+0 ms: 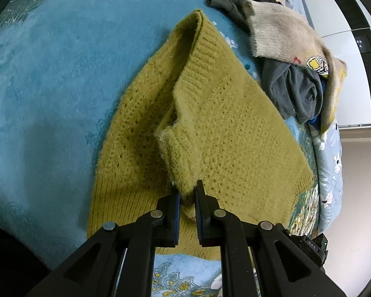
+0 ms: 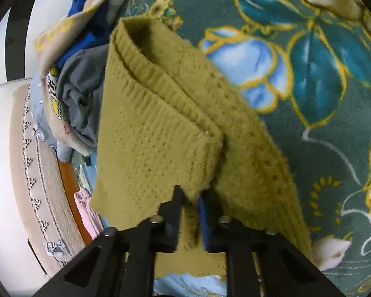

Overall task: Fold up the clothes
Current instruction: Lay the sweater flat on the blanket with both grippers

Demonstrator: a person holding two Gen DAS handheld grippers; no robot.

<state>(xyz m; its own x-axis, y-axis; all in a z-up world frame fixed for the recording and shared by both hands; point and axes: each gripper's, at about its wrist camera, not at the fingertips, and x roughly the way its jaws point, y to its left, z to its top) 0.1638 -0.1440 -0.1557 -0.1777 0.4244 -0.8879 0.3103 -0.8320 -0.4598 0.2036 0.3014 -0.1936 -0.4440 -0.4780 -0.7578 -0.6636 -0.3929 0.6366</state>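
A mustard-yellow knit sweater [image 1: 210, 128] lies on a bed covered by a teal blanket [image 1: 49, 86] with a printed pattern of blue flowers and gold outlines. The sweater is already doubled over in part: a ribbed band runs along a folded edge, and 1 layer sits raised above another.

The left tool [image 1: 187, 193] points forward along the sweater's long axis, which runs away from it and leans slightly right, toward the far ribbed corner. Its 2 black fingers are pinching a fuzzy fold of the yellow knit, lifted off the layer beneath.

The right tool [image 2: 191, 198] likewise grips a thick edge of the same sweater [image 2: 155, 128], fingers pressed onto the wool; this view is a little blurred. Here the sweater stretches away and to the left, its ribbed hem [image 2: 146, 79] stacked in 2 layers.

So both tools hold the near end, and the rest of the garment extends away from them. Any fold would likely carry the held edge toward that far end.

The knit is chunky, open-holed and soft, so it will probably sag and stretch. Just beside the sweater sits a pile of other clothes [image 1: 291, 57]: a beige fuzzy piece over grey and blue fabric.
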